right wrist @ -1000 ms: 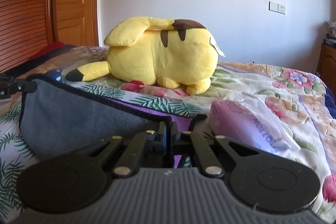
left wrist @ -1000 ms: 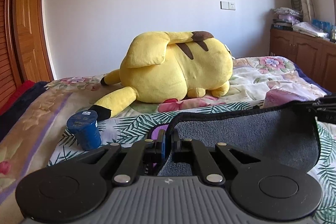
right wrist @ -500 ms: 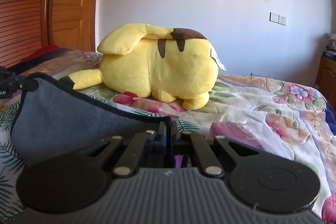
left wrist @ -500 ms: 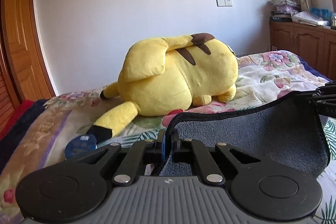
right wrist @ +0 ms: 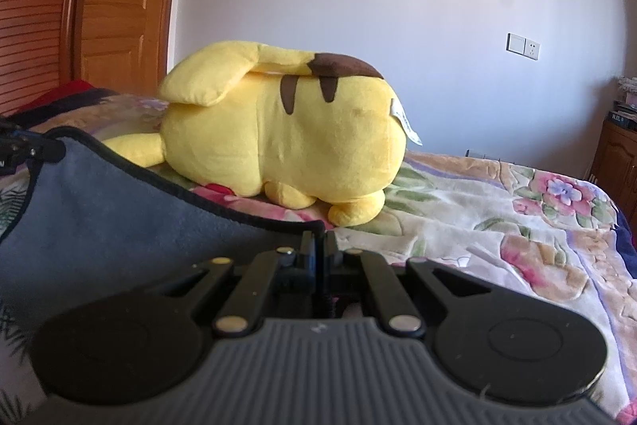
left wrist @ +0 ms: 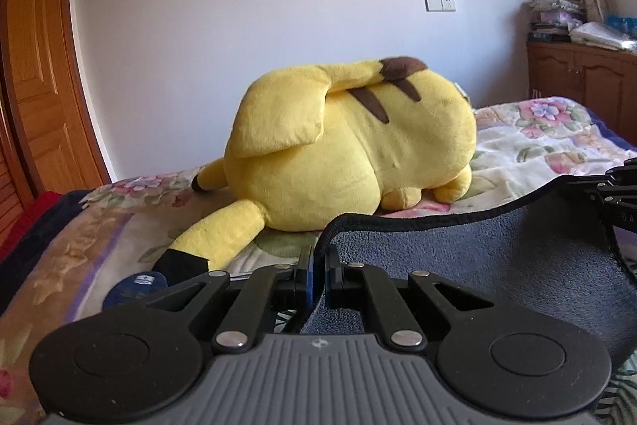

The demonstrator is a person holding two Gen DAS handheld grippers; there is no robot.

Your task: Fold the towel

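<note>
Floral bed beneath both jaws clamped on gray towel (blue can only in left view)

Faint pale letters, seemingly "DA", are seen on the black body of the right gripper, well to the right of the left gripper. The rest is cut off by the frame edge. A white label on the dark blue round can, just left of that claw, cannot be read. Nothing legible is shown on the white tag of the yellow plush toy.
</note>
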